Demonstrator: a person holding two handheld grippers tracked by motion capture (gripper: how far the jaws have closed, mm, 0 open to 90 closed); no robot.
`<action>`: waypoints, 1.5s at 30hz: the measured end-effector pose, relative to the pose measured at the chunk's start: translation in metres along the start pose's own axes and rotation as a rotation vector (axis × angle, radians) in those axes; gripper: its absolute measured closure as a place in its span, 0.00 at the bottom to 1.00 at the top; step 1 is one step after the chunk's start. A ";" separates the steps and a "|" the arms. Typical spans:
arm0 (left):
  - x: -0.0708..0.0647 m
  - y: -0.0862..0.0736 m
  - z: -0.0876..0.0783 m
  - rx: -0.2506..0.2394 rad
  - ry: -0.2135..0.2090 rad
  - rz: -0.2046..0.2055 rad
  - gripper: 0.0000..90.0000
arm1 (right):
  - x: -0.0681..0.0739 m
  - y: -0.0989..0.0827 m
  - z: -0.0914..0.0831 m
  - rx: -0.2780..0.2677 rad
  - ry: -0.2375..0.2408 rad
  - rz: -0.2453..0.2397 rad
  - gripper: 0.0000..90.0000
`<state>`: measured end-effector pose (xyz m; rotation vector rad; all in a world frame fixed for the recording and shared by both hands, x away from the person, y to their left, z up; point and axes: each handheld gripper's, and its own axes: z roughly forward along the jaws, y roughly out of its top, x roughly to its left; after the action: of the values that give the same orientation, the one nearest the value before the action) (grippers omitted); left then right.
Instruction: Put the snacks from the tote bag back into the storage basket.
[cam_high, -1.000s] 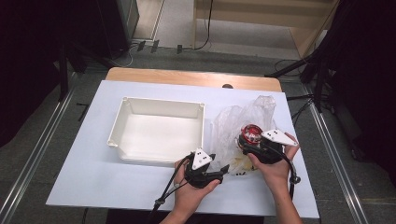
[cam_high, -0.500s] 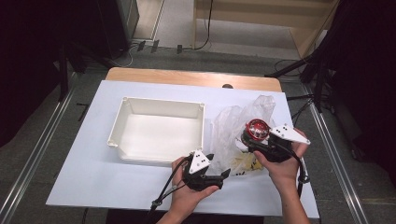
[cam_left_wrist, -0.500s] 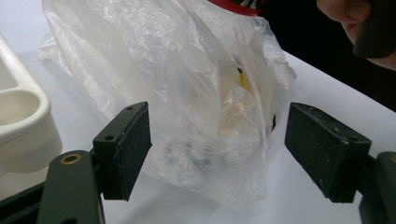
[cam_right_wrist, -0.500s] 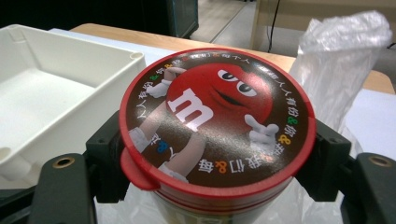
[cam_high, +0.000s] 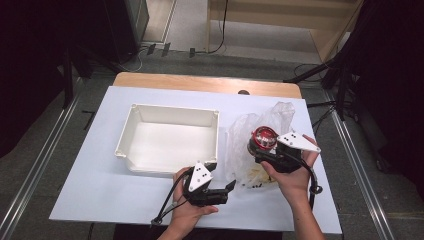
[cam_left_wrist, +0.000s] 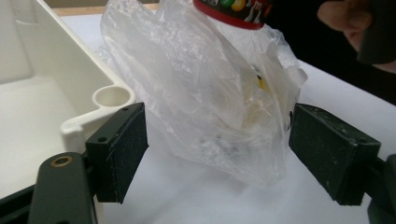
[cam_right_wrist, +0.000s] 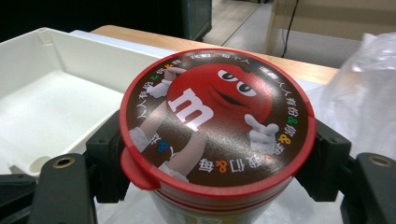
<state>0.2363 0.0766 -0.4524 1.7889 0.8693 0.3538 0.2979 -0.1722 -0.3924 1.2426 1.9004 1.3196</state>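
The right gripper (cam_high: 263, 151) clamped a red-lidded tub (cam_right_wrist: 217, 121) above a crumpled bag (cam_left_wrist: 205, 93) near the tabletop's (cam_high: 100, 190) right edge. The left gripper (cam_high: 224, 186), jaws just opening and empty, flanked the bag beside a white tray (cam_high: 170, 117) at centre.

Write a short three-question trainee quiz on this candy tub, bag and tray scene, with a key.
1. True or false: the right gripper has its jaws closed on the red-lidded candy tub.
2. What lies between the open jaws of the left gripper?
A. the tub's lid
B. the clear plastic bag
C. a corner of the white tray
3. Fill in: seen from above, the white tray sits on the tub's ____ side.

Key: 1 true; 2 B, and the pads stand clear of the bag, the jaws having just been opening; 3 left.
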 end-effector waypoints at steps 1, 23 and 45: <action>0.001 0.000 -0.002 -0.002 0.003 0.000 0.21 | 0.003 0.000 0.001 0.002 0.005 -0.001 0.29; 0.034 -0.007 -0.044 -0.046 0.159 -0.007 0.28 | 0.046 0.010 0.026 0.006 0.093 -0.039 0.29; 0.071 -0.022 -0.082 -0.023 0.189 -0.006 0.15 | 0.078 0.017 0.048 0.011 0.165 -0.062 0.29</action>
<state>0.2268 0.1871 -0.4521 1.7504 0.9982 0.5330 0.3075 -0.0799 -0.3890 1.1010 2.0448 1.4189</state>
